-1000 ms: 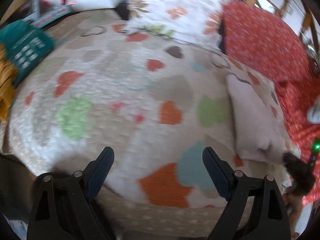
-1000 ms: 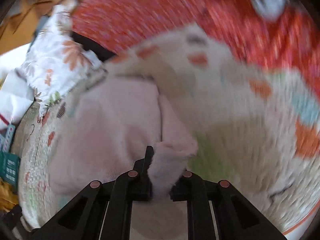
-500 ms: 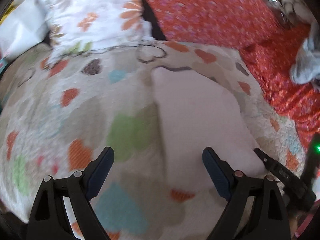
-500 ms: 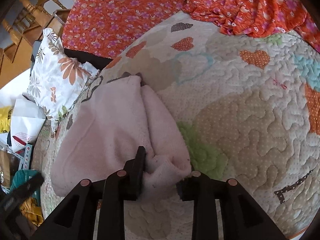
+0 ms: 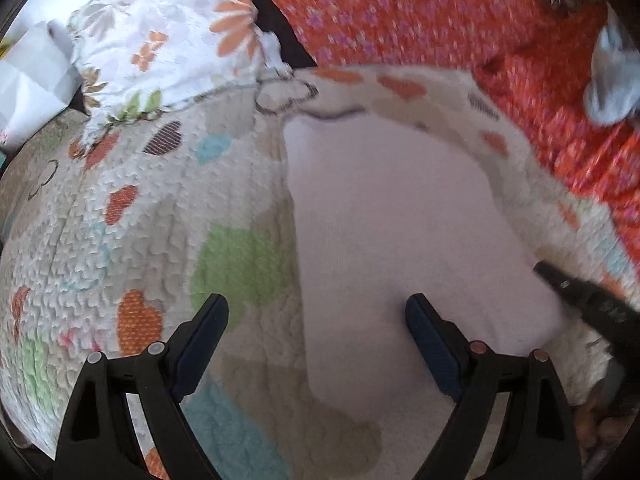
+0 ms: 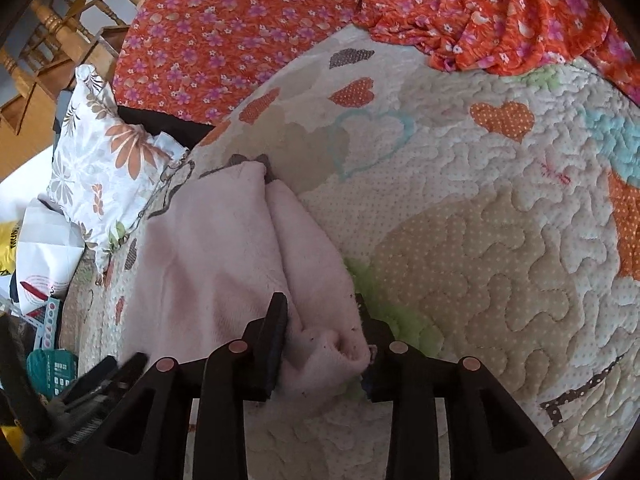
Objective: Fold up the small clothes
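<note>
A pale pink fleece garment (image 5: 400, 232) lies folded lengthwise on the heart-patterned quilt (image 5: 120, 208). My left gripper (image 5: 316, 308) hovers open over its near left edge, one finger above the pink cloth and the other above the quilt. In the right wrist view the near corner of the garment (image 6: 224, 248) is bunched between the fingers of my right gripper (image 6: 320, 304). Its jaws are opening and the corner rests loose on the quilt (image 6: 480, 240). The right gripper's tip (image 5: 580, 300) shows at the garment's right edge in the left wrist view.
A white floral pillow (image 6: 104, 152) lies beyond the garment on the left. Orange flowered fabric (image 6: 224, 24) covers the far side, with a crumpled piece (image 6: 500, 20) at the right. A grey cloth (image 5: 612, 84) sits on it. Wooden chair rails (image 6: 60, 32) stand behind; clutter (image 6: 52, 368) at the left edge.
The left gripper swept right and now hangs over the pink garment. The right gripper's jaws have parted from a tight pinch, and the corner has settled onto the quilt.
</note>
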